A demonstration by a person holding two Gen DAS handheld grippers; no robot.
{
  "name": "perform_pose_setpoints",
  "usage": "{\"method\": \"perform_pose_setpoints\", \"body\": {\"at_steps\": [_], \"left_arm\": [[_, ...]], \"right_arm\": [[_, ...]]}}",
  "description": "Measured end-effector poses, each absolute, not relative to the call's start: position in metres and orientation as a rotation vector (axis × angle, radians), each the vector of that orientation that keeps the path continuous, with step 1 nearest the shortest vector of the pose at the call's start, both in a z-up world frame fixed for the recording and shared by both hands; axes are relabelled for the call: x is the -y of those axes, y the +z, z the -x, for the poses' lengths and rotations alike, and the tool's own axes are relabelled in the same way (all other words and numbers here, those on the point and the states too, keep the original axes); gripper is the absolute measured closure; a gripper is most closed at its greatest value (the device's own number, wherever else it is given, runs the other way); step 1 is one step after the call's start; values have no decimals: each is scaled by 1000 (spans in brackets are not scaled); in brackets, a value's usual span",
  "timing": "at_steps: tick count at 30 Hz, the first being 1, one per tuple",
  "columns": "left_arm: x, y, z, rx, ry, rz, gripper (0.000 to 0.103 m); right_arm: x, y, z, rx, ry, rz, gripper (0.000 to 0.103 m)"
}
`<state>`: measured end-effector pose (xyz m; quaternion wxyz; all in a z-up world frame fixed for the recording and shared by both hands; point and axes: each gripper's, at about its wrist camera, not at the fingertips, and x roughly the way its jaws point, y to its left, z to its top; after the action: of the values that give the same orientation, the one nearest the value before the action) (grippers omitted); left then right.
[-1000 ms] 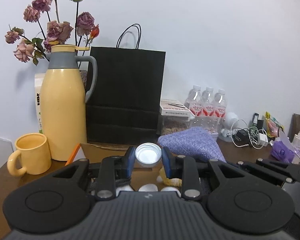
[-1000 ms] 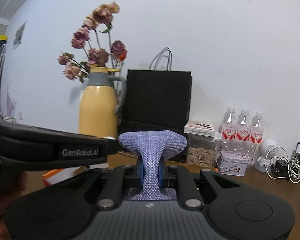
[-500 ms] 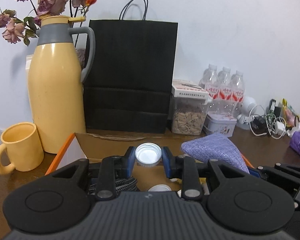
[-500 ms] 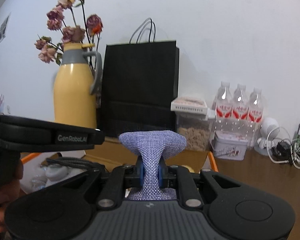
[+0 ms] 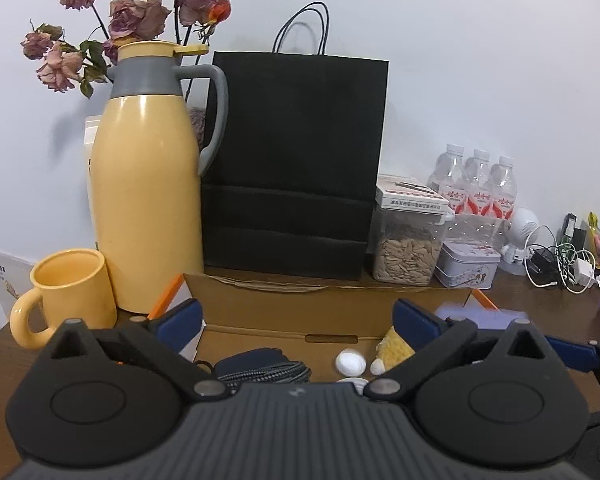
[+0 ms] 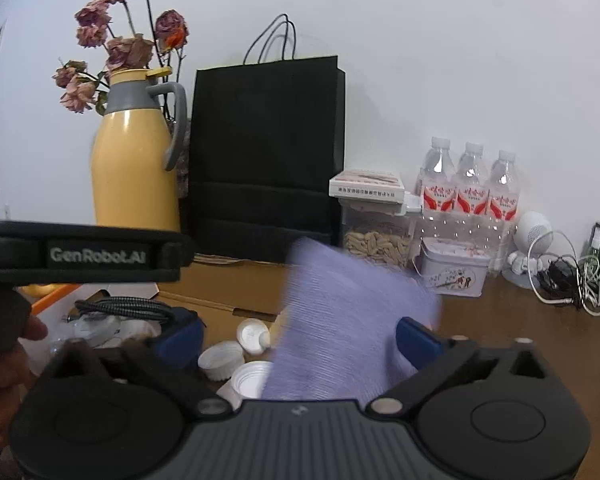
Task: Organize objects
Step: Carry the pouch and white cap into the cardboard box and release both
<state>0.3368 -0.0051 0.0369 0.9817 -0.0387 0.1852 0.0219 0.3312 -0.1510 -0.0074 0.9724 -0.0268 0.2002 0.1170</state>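
Left gripper (image 5: 296,322) released, jaws just sprung wide over the cardboard box (image 5: 284,300) with nothing between them; its view shows a white bottle cap (image 5: 350,362) lying inside by a black braided cable (image 5: 266,372), yellow mug (image 5: 74,294) and thermos (image 5: 146,208) off to the left. Right gripper (image 6: 300,334) also just opened, and only its view shows the purple knit pouch (image 6: 340,320) blurred between the spread jaws, no pad pressing on it, above several more caps (image 6: 220,360) in the box.
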Motion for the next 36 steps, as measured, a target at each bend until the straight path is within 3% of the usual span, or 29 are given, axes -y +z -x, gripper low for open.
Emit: {"method": "perform_pose_setpoints", "body": {"at_steps": [13,23,36], "left_arm": [[1,50,-322,-373,13,90,0],[-10,71,-272,-333,-17,91,0],[-31,67,-207,-376,28,60,0]], "right_arm": [[152,2,-320,-408,233,78,0],[160,30,-275,-333,266,104,0],[181,25,-213,-366,249,135,0]]}}
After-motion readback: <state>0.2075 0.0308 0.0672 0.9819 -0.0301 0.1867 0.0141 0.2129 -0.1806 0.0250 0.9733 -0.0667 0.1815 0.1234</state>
